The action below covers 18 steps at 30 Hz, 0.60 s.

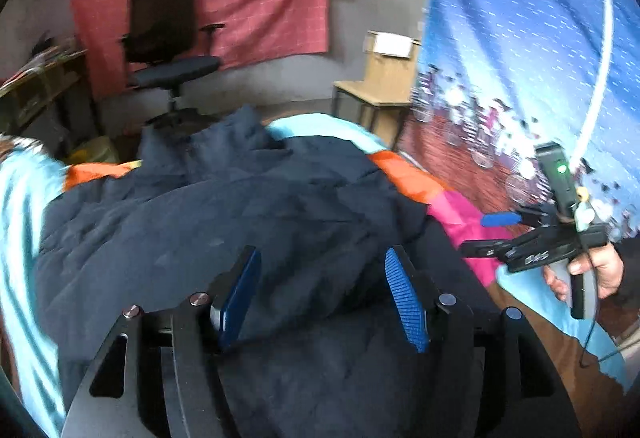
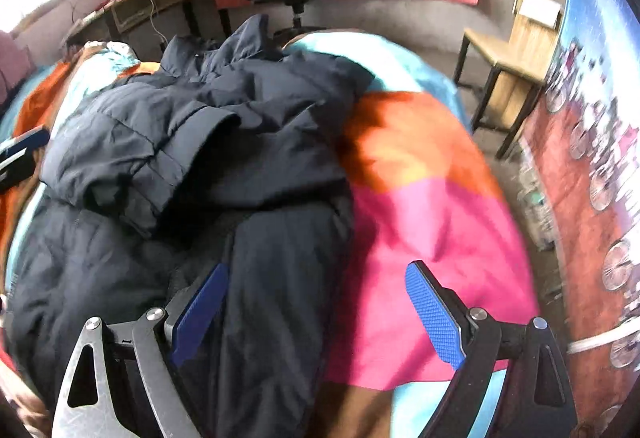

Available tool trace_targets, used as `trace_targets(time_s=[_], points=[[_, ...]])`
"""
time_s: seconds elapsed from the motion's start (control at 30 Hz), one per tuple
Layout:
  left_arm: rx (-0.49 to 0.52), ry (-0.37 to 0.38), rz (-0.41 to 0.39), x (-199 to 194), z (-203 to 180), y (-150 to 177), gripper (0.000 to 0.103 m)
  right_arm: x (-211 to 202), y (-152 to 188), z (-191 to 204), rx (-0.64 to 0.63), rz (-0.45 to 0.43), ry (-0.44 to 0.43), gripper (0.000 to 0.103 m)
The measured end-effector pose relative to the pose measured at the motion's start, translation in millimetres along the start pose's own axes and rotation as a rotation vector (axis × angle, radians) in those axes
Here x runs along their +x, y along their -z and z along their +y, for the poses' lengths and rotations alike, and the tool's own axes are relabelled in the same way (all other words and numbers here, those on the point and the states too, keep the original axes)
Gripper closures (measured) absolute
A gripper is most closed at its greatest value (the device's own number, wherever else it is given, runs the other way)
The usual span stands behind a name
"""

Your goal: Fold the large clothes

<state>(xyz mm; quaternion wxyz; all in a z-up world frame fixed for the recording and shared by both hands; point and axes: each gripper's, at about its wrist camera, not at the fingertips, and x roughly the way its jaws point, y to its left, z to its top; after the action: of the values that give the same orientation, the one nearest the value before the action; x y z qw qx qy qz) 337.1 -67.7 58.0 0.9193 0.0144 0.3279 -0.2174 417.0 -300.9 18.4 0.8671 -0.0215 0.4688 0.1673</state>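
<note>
Both sets of fingers stood wide, holding nothing: left gripper point(image 1: 322, 298) above the navy padded jacket point(image 1: 224, 222), right gripper point(image 2: 316, 312) over its near right edge. The jacket lay crumpled on the colourful bedspread point(image 2: 424, 205). Probably soft, bulky, slippery; hem and cuff point(image 2: 160, 177) suited gripping.

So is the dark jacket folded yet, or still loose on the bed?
Partly folded, not neat. The jacket has one sleeve laid across its body, but it lies rumpled on the bedspread.

Black office chair point(image 1: 168, 41) against a red wall cloth point(image 1: 224, 1) — wooden chair point(image 1: 380, 81), perhaps, nearby.
</note>
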Motion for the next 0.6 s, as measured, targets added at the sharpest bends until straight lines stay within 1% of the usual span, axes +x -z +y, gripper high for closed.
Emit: trace_targets(time_s=[0.03,0.07,0.1,0.13,0.17,0.23,0.3,0.33,0.37,0.4,0.43,0.5,0.53,0.6], points=[[-0.018,-0.024,0.001,-3.4,6.7,2.5,0.038,0.0,0.2,-1.4,0.028,-0.001,-0.034,0.013],[-0.047,-0.07,0.001,-8.4,18.3,6.6,0.036,0.1,-1.1,-4.0,0.07,-0.002,-0.086,0.013],[-0.072,-0.113,-0.002,-11.3,28.4,11.4,0.031,-0.3,-2.7,-4.2,0.092,-0.005,-0.118,0.013],[-0.099,-0.163,-0.004,-14.7,40.3,15.2,0.027,-1.3,-5.5,-4.8,0.127,-0.016,-0.176,0.013],[-0.128,-0.206,0.001,-17.6,53.3,19.3,0.027,-2.1,-8.7,-3.9,0.153,-0.03,-0.224,0.013],[-0.198,-0.293,0.02,-22.7,82.2,29.0,0.027,-0.7,-14.3,3.8,0.187,-0.042,-0.281,0.013],[-0.259,-0.341,0.024,-29.2,105.8,37.9,0.027,6.0,-23.7,13.9,0.207,-0.037,-0.324,0.013],[-0.306,-0.372,0.023,-34.6,123.7,44.1,0.027,12.5,-27.9,19.4,0.22,-0.028,-0.344,0.017],[-0.327,-0.39,0.022,-37.5,132.2,47.7,0.027,18.4,-31.8,24.8,0.227,-0.021,-0.358,0.019],[-0.366,-0.422,0.023,-42.5,146.8,52.7,0.027,21.8,-34.8,27.9,0.229,-0.013,-0.357,0.026],[-0.394,-0.439,0.023,-46.2,156.6,56.5,0.027,28.0,-38.2,32.6,0.233,0.0,-0.357,0.037],[-0.435,-0.464,0.027,-53.2,170.8,58.6,0.027,36.2,-43.1,38.4,0.25,0.003,-0.341,0.049],[-0.466,-0.47,0.034,-55.8,180.2,60.1,0.027,39.5,-44.4,39.7,0.26,0.008,-0.331,0.05],[-0.496,-0.47,0.039,-58.5,186.8,59.4,0.027,48.7,-46.5,40.2,0.276,0.021,-0.344,0.051]])
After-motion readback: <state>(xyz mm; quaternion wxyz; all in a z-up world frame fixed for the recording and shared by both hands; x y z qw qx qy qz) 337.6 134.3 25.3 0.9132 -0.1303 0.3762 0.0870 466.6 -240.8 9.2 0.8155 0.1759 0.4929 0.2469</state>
